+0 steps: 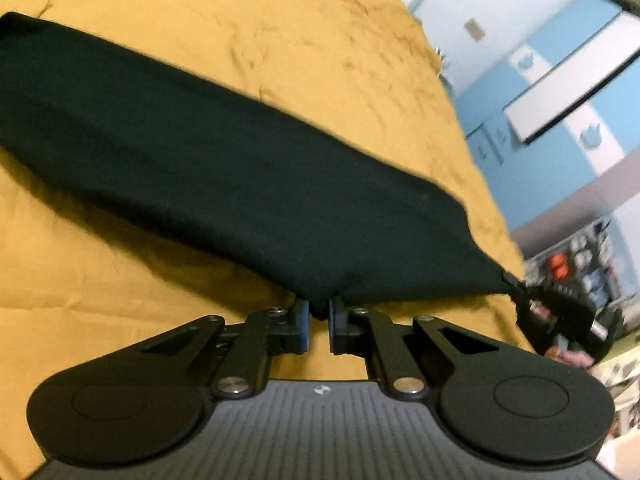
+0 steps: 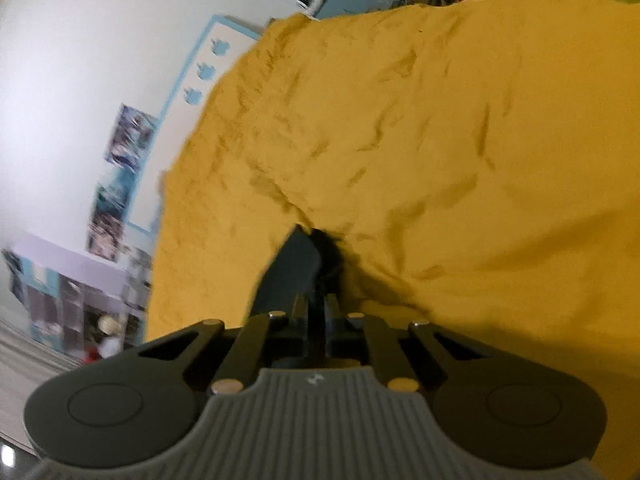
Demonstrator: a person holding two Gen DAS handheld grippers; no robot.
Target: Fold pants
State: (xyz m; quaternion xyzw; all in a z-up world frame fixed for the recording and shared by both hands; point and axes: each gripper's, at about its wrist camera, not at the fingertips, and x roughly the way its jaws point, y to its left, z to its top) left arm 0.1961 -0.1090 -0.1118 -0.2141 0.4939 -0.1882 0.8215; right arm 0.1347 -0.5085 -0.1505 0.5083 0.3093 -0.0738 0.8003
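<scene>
Two hand-held grippers are on the pants (image 1: pixel 224 168) now: our left hand-held gripper (image 1: pixel 319 315) is clamped on the near edge, and our right hand-held gripper (image 2: pixel 317 312), seen at four o'clock in the left view, is clamped on a corner. We judge a fold is in hand, the dark cloth stretched over the bed (image 1: pixel 280 28) toward ten o'clock. Next we'd carry both ends across together, keeping tension even. Yellow, wrinkled bedding below; blue cupboards (image 1: pixel 560 92) and white wall (image 2: pixel 80 40) behind.

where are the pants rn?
Left wrist view: pants stretch across the yellow sheet, near edge pinched by the left gripper, its right corner by the right gripper.
</scene>
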